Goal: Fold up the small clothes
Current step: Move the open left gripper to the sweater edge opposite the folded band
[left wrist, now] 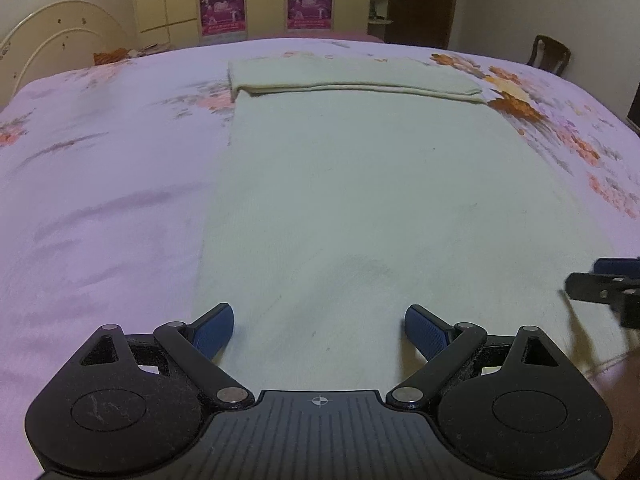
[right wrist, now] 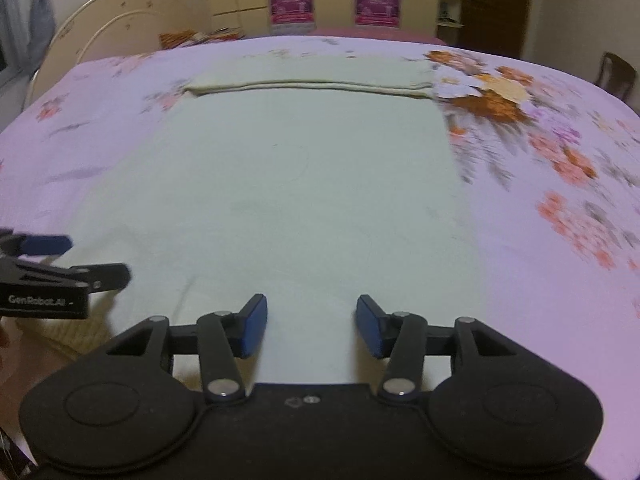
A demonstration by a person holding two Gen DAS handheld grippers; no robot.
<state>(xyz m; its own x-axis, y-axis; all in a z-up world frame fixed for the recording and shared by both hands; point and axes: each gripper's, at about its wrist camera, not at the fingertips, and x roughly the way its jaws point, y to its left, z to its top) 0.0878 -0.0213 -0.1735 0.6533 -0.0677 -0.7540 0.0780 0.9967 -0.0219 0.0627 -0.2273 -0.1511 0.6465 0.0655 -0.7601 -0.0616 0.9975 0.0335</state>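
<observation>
left tongs (left wrist: 319,326) released, right tongs (right wrist: 311,326) released, over cloth (left wrist: 360,200) near edge.

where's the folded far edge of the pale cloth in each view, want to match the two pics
Left wrist view: the folded edge runs across the upper middle, slightly right of centre, beyond the left gripper.
Right wrist view: the folded edge crosses the upper middle, slightly left of centre, beyond the right gripper.
Shared landmark: the orange flower print on the bedspread, just past the fold's right end in both.
</observation>
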